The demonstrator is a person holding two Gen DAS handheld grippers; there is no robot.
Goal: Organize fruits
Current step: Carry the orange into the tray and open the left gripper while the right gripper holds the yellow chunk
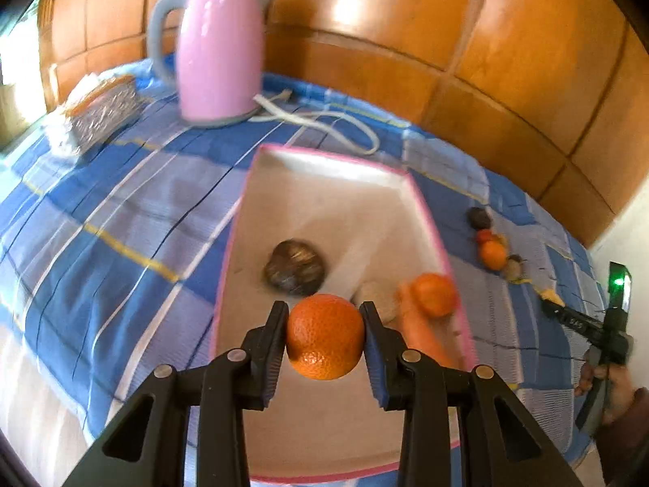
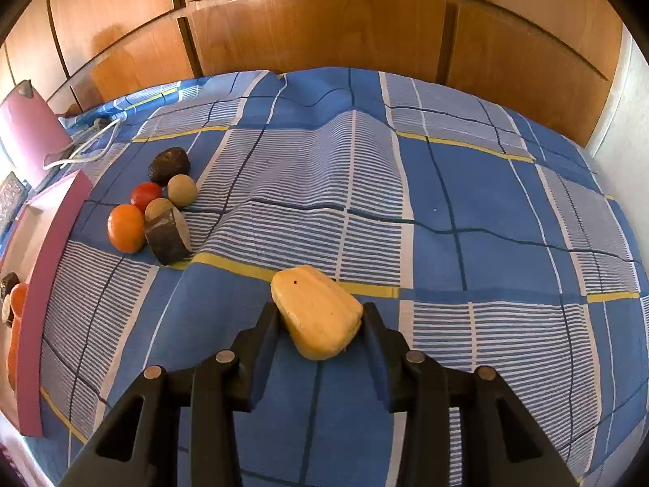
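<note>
The left tongs grip an orange above the near half of the pink-rimmed box. Inside the box lie a dark round fruit, a second orange fruit and a carrot-like piece. Behind the box stand a pink kettle with its white cord, and a foil-wrapped packet to the kettle's left. Right of the box, on the blue checked bedspread, a cluster of small fruits lies close together. The right tongs hold a yellow fruit between their pads, near that cluster; nothing lies between it and the box.
</note>
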